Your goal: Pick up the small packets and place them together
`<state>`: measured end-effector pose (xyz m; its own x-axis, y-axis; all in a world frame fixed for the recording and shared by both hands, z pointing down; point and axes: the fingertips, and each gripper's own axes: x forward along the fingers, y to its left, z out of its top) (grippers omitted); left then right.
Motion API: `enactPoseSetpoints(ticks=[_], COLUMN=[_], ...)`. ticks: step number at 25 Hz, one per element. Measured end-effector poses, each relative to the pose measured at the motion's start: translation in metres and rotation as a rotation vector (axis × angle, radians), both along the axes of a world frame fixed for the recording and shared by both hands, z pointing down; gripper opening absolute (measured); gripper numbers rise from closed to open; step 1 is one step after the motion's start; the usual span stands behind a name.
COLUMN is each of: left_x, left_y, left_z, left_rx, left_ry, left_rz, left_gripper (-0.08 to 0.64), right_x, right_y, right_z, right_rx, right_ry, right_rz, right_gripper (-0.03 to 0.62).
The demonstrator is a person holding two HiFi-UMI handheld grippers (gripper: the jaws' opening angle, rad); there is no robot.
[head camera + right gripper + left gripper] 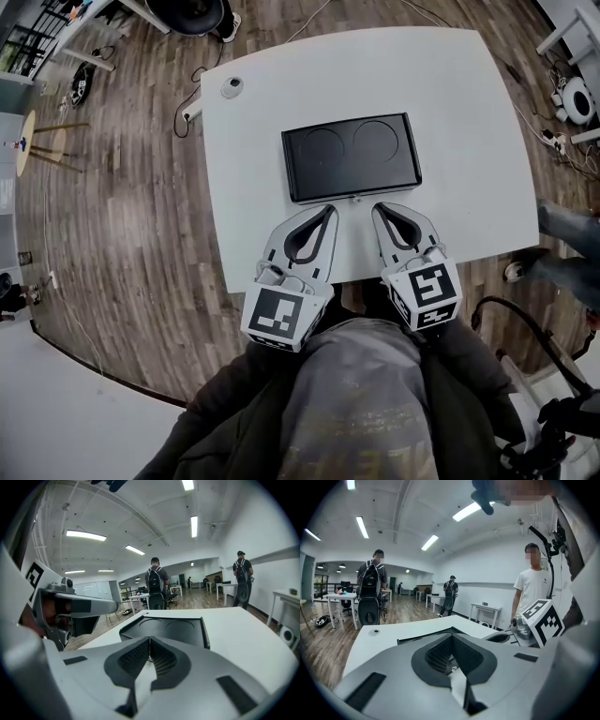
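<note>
No small packets show in any view. A black tray [352, 156] with two round hollows lies in the middle of the white table [450, 112]. Both grippers hover side by side at the table's near edge, just short of the tray's near rim. My left gripper [329, 209] has its jaws closed together with nothing between them; in the left gripper view the left gripper [451, 637] points over the tray's edge [422, 637]. My right gripper [380, 207] is likewise shut and empty. In the right gripper view the right gripper [150, 640] faces the tray [168, 629] just ahead.
A small round grey object [232, 87] sits at the table's far left corner. Someone's legs [562, 253] stand by the table's right side, and a person in a white shirt [533, 590] is close by. Other tables and people with backpacks [154, 588] stand farther off on the wooden floor.
</note>
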<state>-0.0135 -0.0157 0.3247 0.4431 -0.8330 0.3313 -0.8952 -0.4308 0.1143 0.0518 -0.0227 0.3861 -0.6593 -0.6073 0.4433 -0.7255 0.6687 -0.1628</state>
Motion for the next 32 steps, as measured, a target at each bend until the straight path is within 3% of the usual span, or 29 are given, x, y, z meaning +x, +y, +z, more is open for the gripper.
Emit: enactPoseSetpoints(ticks=[6,11,14,27,32], left_x=[-0.006,-0.016,-0.014,-0.028,-0.032], left_y=[0.0,0.005,0.006,-0.007,-0.012], left_z=[0.009,0.016,0.021,0.038,0.041], left_rx=[-0.044,-0.067,-0.082,-0.129,-0.141], left_ry=[0.013,0.009,0.004,0.005,0.015], left_rz=[0.029,0.048,0.072,0.117,0.117], left_gripper=[0.002,0.002,0.002,0.002,0.002], right_x=[-0.01,-0.017,-0.017,-0.029,-0.027], right_y=[0.001,0.003,0.0,-0.015,-0.019], right_z=[0.019,0.037,0.045,0.077,0.08], right_rx=[-0.054,-0.094,-0.116,-0.224,-0.211], right_ry=[0.02,0.046,0.054,0.086,0.145], right_rz=[0.011,0.045,0.066,0.145,0.178], right_gripper=[0.008,0.081,0.091,0.091,0.08])
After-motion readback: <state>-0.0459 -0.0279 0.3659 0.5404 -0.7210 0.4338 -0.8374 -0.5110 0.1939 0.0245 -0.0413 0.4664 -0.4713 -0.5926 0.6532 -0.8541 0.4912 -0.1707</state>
